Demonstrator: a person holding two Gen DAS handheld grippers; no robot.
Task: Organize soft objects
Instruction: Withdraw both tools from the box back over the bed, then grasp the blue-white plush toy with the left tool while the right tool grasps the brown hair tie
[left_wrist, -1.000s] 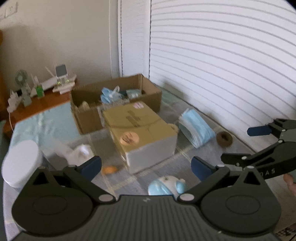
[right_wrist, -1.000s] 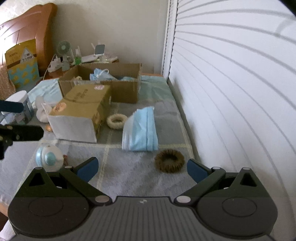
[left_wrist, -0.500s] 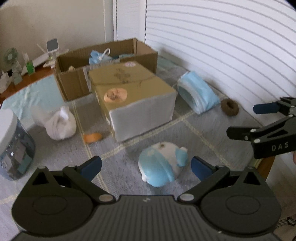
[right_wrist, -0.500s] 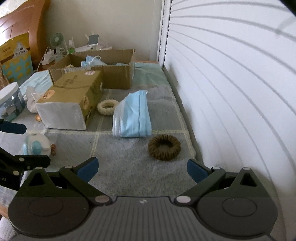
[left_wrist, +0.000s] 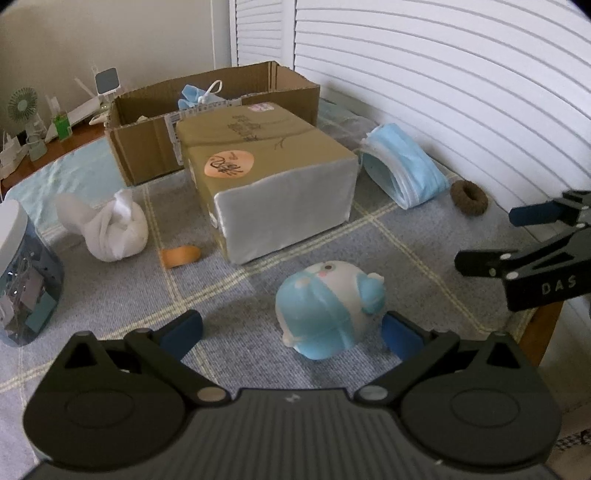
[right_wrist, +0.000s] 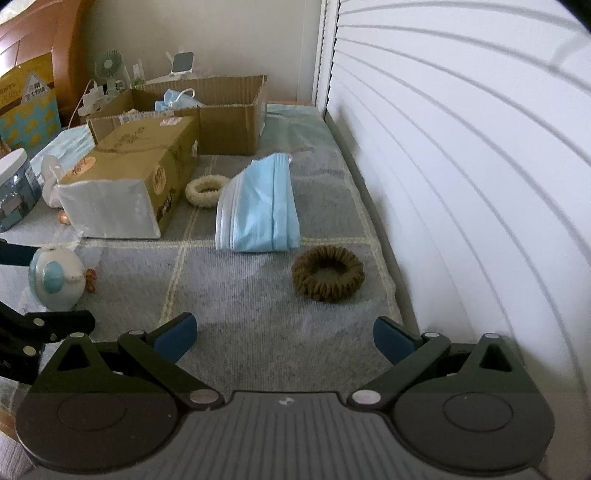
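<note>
Lying inside open cardboard box, crumpled blue mask

Your left tongs are spread wide, blue pads low and level, nothing between them. Your right tongs are equally wide and hold nothing. In the left view the right tongs sit off to the right, turned sideways, at similar height.

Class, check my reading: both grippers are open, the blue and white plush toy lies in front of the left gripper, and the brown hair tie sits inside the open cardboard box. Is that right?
Not quite. The brown hair tie lies on the grey cloth beside the stack of blue masks, outside the open cardboard box, as the right wrist view shows. The rest holds: both grippers are open, and the plush toy lies before the left gripper.
</note>
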